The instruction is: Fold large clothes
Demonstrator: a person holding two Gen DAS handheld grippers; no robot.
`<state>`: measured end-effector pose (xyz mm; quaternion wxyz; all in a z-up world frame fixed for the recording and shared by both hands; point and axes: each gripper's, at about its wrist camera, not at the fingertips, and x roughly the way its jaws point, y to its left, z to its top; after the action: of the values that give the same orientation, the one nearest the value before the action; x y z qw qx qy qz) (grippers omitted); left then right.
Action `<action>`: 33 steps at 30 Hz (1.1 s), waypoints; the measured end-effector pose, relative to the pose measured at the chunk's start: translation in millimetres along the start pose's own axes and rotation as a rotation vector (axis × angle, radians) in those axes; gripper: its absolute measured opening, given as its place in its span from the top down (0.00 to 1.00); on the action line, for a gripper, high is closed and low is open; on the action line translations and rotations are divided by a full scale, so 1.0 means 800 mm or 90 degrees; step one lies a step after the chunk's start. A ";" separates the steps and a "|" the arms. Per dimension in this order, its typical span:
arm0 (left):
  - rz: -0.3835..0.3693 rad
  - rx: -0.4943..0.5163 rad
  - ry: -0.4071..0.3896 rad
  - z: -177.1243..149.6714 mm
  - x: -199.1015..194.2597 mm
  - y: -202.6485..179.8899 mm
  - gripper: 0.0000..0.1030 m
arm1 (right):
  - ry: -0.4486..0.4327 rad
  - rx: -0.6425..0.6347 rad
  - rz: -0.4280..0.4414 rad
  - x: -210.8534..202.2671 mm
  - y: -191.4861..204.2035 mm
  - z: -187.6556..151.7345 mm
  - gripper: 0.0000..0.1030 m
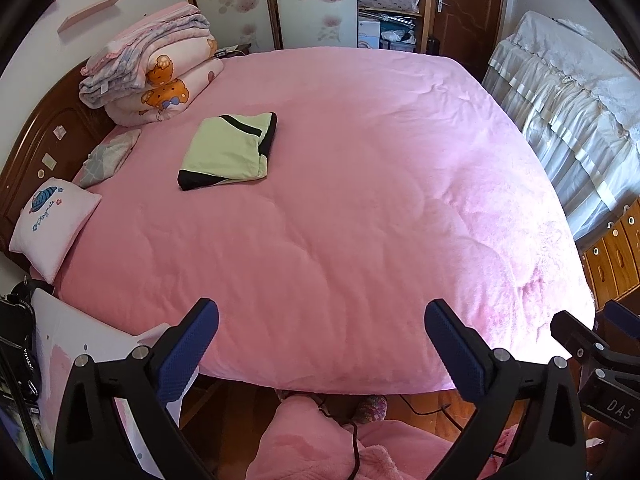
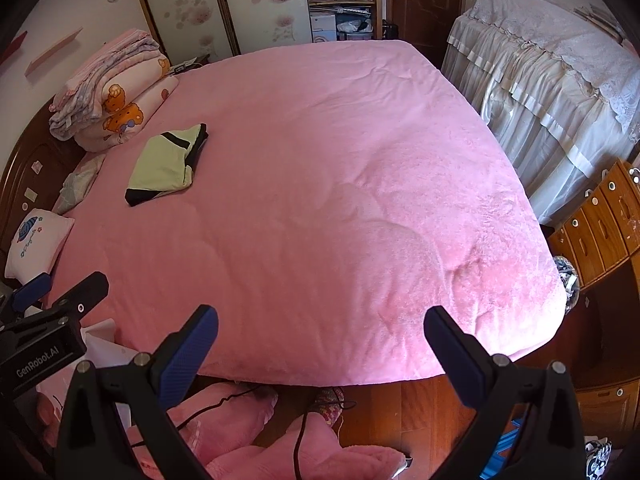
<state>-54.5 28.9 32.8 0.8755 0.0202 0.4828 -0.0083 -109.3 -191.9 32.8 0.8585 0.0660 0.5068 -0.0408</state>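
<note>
Both grippers sit at the near edge of the bed, pointing down and forward over it. Left gripper (image 1: 322, 344) has its jaws spread wide, nothing between the blue pads (image 1: 188, 344), touching nothing. Right gripper (image 2: 322, 346) is the same: jaws fully apart, empty, hanging clear above the pink bedspread (image 2: 320, 200). Left-wrist view catches the right gripper at the far right edge of frame; right-wrist view catches the left one at near left.

Folded garment (image 1: 230, 152), pale green with black trim, lies on the far-left part of the bedspread, well apart from both grippers, just beside the stacked quilts (image 1: 152, 72) near the headboard (image 1: 36, 152). It looks already folded into a compact rectangle, so that piece seems done.

Pink fabric (image 1: 320, 440) is bunched low at the near edge, below the grippers, on the wooden floor side; can't tell whether it is clothing or bedding, and a black cable (image 2: 298, 444) runs across it.

Likely step: fetch the next piece. To do it well, keep jaws wide, drop onto two separate edge points, pinch one layer only, avoid the cable, then lift and spread flat on the open middle of the bed.
</note>
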 end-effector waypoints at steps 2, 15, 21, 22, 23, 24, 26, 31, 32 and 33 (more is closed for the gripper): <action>0.000 -0.007 -0.001 0.001 0.000 0.003 0.01 | 0.002 -0.002 -0.003 0.000 0.000 0.000 0.00; -0.003 -0.014 -0.004 0.001 0.001 0.000 0.01 | 0.007 -0.016 -0.010 0.004 0.001 0.003 0.00; -0.003 -0.012 -0.005 0.001 0.002 -0.001 0.01 | 0.008 -0.016 -0.009 0.005 0.002 0.003 0.00; -0.003 -0.012 -0.006 0.001 0.002 -0.001 0.01 | 0.009 -0.017 -0.009 0.005 0.002 0.004 0.00; -0.003 -0.011 -0.005 0.001 0.002 -0.001 0.01 | 0.009 -0.017 -0.010 0.005 0.002 0.004 0.00; -0.002 -0.011 -0.006 0.001 0.002 0.000 0.01 | 0.009 -0.017 -0.009 0.006 0.002 0.004 0.00; -0.003 -0.010 -0.007 0.001 0.002 -0.001 0.01 | 0.009 -0.016 -0.009 0.005 0.002 0.003 0.00; -0.003 -0.011 -0.008 0.001 0.001 -0.001 0.01 | 0.011 -0.016 -0.009 0.006 0.004 0.002 0.00; -0.003 -0.011 -0.008 0.001 0.001 -0.001 0.01 | 0.011 -0.016 -0.009 0.007 0.004 0.002 0.00; -0.003 -0.011 -0.008 0.001 0.002 0.000 0.01 | 0.011 -0.016 -0.008 0.007 0.004 0.001 0.00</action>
<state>-52.8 28.6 32.1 0.8785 0.0115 0.4776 -0.0064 -105.4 -188.9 28.6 0.8545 0.0520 0.5154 -0.0394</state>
